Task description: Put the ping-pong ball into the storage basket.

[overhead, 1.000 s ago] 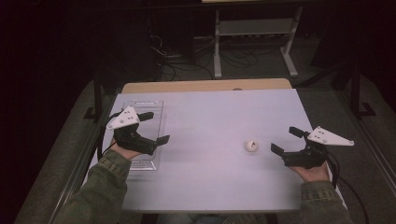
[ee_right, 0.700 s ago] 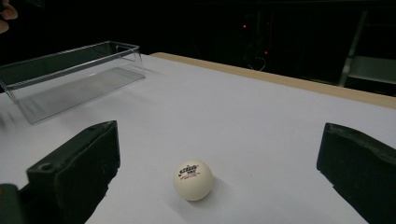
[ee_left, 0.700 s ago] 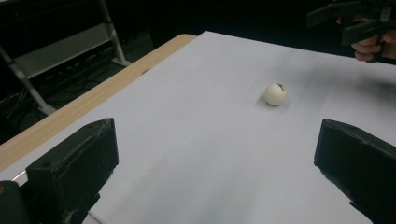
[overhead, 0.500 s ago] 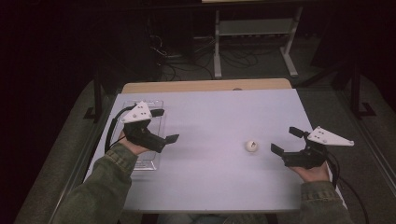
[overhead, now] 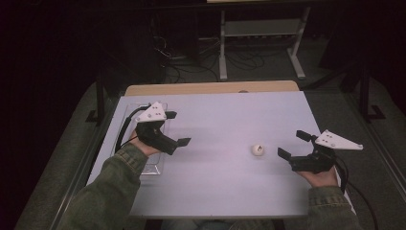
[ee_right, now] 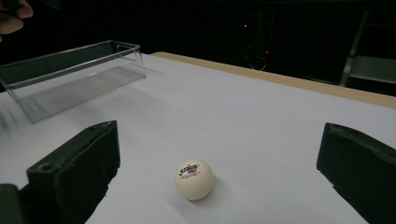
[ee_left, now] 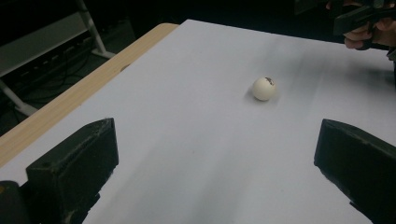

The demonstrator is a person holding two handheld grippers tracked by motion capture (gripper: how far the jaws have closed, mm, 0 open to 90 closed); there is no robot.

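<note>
Nothing gripped yet: small white printed ball (overhead: 257, 149) lay loose on the counter (overhead: 225, 191), clear plastic tray (overhead: 125, 118) at 9 o'clock looked empty, left hand-held gripper (overhead: 175, 128) and right hand-held gripper (overhead: 293, 144) both gaped apart.

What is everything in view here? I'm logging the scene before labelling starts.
ball: one, white with a small printed mark, on the table right of centre, near the right gripper
clear tray: one, transparent, empty, at the table's left edge
table: one, pale top with a wooden far edge
shelving unit: one, light grey, on the floor beyond the table, cables beside it
left gripper: one, black, open, raised beside the tray
right gripper: one, black, open, aimed at the ball
sleeves: two, olive green
</note>
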